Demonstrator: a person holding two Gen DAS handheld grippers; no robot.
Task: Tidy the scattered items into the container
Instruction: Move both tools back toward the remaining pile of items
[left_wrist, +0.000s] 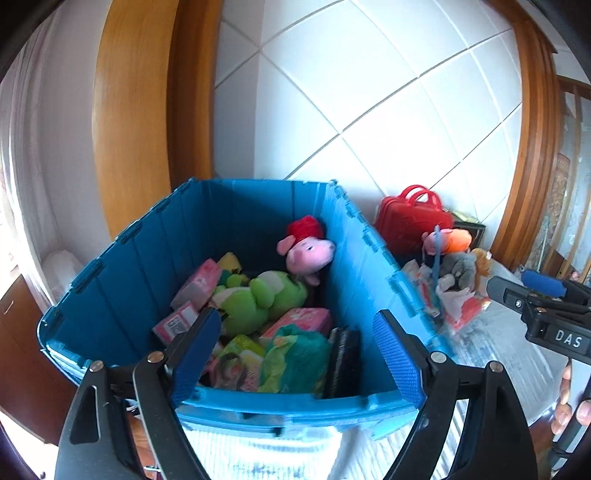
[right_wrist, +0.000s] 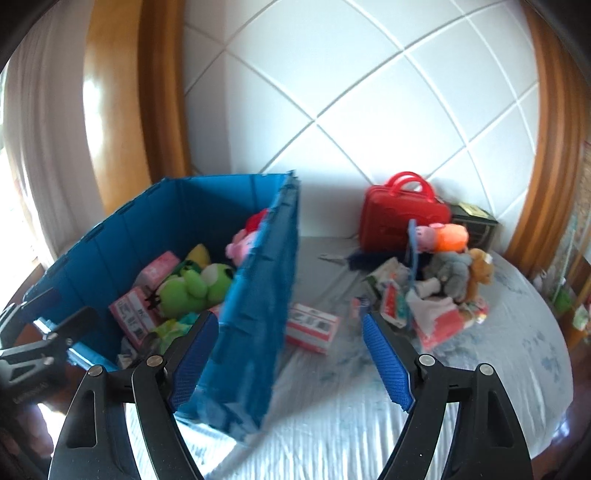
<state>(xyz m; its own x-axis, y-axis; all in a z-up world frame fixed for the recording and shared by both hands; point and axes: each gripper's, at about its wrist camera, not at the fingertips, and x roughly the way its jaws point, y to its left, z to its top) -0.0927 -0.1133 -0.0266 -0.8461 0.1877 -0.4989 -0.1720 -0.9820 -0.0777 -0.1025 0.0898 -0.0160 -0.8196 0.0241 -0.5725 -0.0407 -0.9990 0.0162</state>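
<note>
A blue plastic crate (left_wrist: 110, 295) (right_wrist: 255, 332) stands on the bed, holding a pink pig plush with a red hat (left_wrist: 308, 251), a green plush (left_wrist: 258, 299) (right_wrist: 192, 288), pink boxes and other items. My left gripper (left_wrist: 295, 354) is open and empty above the crate's near side. My right gripper (right_wrist: 291, 354) is open and empty over the crate's right wall. A pile of scattered toys (right_wrist: 443, 280) (left_wrist: 454, 273) lies to the crate's right. A pink-and-white box (right_wrist: 312, 328) lies on the sheet beside the crate.
A red toy suitcase (right_wrist: 402, 214) (left_wrist: 410, 218) and a dark box (right_wrist: 476, 221) stand at the padded white headboard (right_wrist: 369, 92). The bed sheet (right_wrist: 332, 406) is pale blue-white. Wooden frames flank the headboard. The right gripper's body (left_wrist: 546, 314) shows in the left wrist view.
</note>
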